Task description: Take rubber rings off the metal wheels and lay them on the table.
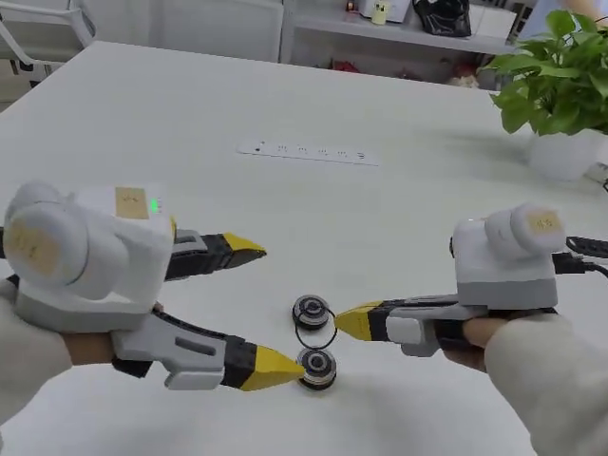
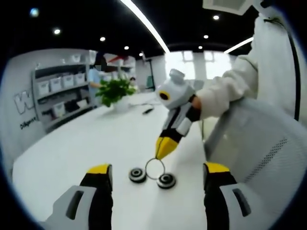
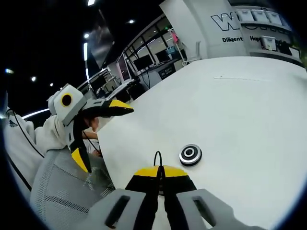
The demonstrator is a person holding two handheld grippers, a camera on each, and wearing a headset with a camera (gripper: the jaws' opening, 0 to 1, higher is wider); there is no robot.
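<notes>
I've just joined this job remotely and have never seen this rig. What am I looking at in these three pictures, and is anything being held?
There is no robot: a person holds a two-jaw gripper in each hand. The head view comes from a headset camera looking down at the table. Each gripper view comes from a camera on that gripper, looking along its yellow-tipped jaws. On the table lie two metal wheels, with a power strip and a plant farther back. The left gripper is open and empty, one jaw tip by the nearer wheel. The right gripper is shut on a thin black ring between the wheels.
</notes>
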